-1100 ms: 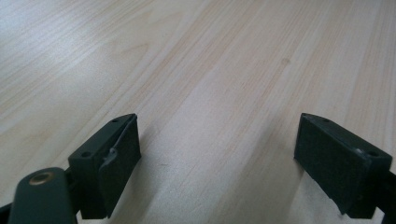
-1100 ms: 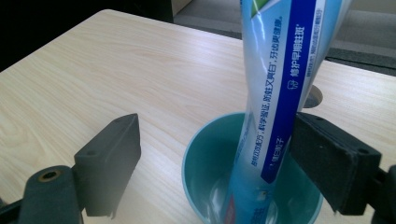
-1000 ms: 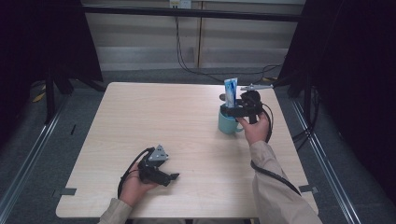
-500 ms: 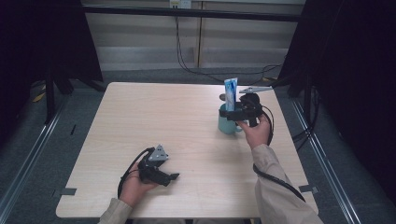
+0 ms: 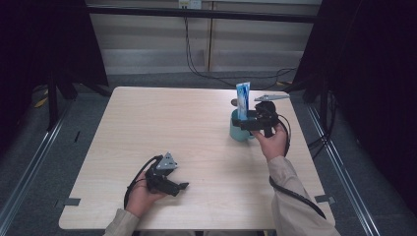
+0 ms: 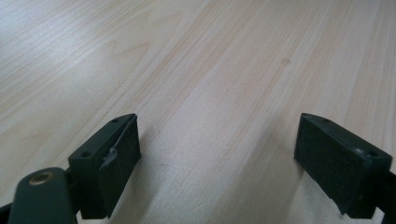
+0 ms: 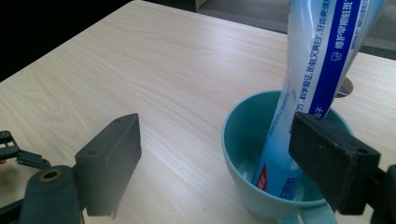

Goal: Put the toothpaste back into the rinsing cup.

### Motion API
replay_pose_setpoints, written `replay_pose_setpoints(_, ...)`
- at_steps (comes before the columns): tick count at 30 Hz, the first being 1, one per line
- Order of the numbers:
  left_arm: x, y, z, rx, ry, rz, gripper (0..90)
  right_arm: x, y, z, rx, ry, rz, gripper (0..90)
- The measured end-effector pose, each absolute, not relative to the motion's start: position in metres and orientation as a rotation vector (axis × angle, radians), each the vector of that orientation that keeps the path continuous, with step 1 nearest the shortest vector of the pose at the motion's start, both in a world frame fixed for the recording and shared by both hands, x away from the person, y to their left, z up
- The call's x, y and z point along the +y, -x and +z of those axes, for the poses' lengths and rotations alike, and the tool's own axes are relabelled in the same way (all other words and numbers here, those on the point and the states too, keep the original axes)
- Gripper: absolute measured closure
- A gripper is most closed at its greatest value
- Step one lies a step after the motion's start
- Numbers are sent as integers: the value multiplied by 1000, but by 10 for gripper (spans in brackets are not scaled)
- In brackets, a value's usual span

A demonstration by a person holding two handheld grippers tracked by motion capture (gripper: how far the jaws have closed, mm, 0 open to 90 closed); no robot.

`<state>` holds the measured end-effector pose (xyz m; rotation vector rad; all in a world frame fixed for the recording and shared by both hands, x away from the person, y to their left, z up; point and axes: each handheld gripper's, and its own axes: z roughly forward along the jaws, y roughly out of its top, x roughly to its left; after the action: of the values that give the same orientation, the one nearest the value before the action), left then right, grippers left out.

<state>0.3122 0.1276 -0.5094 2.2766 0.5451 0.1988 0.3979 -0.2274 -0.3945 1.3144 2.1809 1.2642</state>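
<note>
My right gripper (image 5: pixel 247 122) sits at the far right side of the worktop (image 5: pixel 196 132), right up against the teal cup (image 5: pixel 239 131), with its jaws spread wide and nothing clamped between them. In the right gripper view the cup (image 7: pixel 261 186) stands upright on the pale wood just ahead of me, and the blue and white toothpaste tube (image 7: pixel 303 93) stands inside it, its lower end down at the bottom of the cup and its body leaning up and out past the rim. One of my pads (image 7: pixel 327 158) is in front of the tube at the cup's rim, while the other pad (image 7: pixel 112 158) hangs well off to the side over bare wood; I cannot tell whether the near pad touches the tube. From the high view the tube (image 5: pixel 242 100) rises well above the cup, and my right hand (image 5: pixel 271 142) holds the gripper from the near side. My left gripper (image 5: pixel 177 187) rests low on the near left part of the worktop, well apart from the cup, held in my left hand (image 5: pixel 142 196). Its jaws are also wide apart, and between them in the left gripper view I see plain wood grain (image 6: pixel 215 107).
</note>
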Motion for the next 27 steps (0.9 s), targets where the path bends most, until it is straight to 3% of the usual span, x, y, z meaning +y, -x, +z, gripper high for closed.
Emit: replay_pose_setpoints(27, 128, -312, -509, 545, -2277, 199, 140, -218, -372, -395, 2285, -1195, 1302, 170)
